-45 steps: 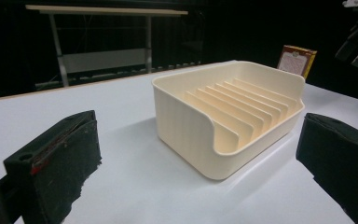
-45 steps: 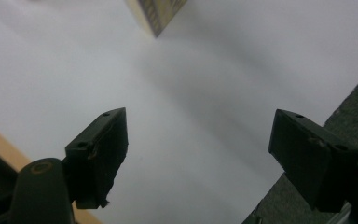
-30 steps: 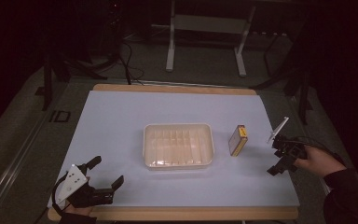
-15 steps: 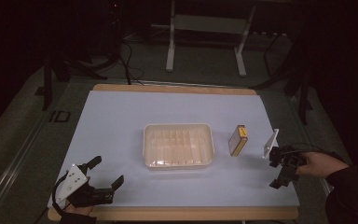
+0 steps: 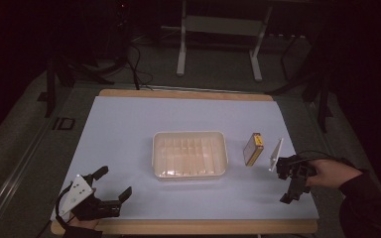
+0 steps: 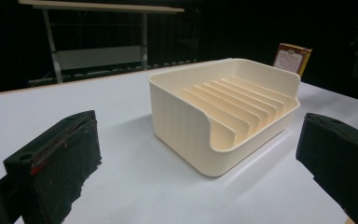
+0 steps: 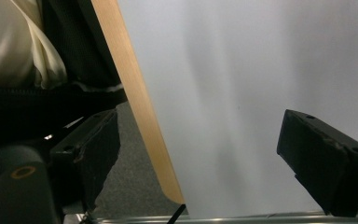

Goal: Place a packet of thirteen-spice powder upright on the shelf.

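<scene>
Obstacles: tray (image 5: 189, 154) at mid surface (image 5: 129, 129); box (image 5: 253, 148) upright just right of it, a narrow gap between. Left, far and near strips of the surface lie open.

We look along the right gripper (image 7: 200, 158): its two black jaws rise from the bottom, set wide apart, nothing between them. They have just been opening. Beneath lies the white table (image 7: 261, 70), bare here. Its wooden edge strip (image 7: 135, 93) runs diagonally from the top down to a corner near the bottom. The left jaw hangs past that edge, over grey floor (image 7: 135, 186). At upper left, a person's pale garment (image 7: 14, 42) above dark cloth
</scene>
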Tool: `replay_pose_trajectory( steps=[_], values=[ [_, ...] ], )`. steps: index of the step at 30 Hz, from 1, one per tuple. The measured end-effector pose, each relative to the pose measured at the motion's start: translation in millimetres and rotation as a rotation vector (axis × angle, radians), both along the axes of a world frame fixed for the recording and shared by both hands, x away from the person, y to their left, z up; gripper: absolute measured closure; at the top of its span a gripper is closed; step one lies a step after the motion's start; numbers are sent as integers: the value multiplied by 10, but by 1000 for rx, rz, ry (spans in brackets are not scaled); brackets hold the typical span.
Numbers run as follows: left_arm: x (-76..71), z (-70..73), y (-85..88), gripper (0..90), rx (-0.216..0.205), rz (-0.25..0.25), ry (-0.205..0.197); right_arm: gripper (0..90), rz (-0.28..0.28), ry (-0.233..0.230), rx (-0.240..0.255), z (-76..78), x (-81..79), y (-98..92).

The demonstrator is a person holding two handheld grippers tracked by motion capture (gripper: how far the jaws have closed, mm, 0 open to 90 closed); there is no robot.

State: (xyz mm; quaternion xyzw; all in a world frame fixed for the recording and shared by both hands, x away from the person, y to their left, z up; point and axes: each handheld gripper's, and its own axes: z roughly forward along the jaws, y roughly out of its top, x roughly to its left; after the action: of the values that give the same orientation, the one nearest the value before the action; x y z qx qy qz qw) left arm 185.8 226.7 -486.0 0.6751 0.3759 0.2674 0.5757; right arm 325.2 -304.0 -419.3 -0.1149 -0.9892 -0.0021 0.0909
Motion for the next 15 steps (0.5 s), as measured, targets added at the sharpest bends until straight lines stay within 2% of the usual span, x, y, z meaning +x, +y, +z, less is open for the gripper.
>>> replay_pose_trajectory(
  steps=[2,5,9,15],
  values=[
    [-1,-1,3,0,-1,0,1,135,52,-12,16,18,-16,48],
    [2,-3,3,0,-3,-5,4,134,103,-17,25,44,-42,118],
    [5,-9,0,0,-1,-6,10,133,141,-3,58,103,-46,205],
    [-3,-15,2,0,2,-10,13,127,193,-28,91,269,-41,339]
  ],
)
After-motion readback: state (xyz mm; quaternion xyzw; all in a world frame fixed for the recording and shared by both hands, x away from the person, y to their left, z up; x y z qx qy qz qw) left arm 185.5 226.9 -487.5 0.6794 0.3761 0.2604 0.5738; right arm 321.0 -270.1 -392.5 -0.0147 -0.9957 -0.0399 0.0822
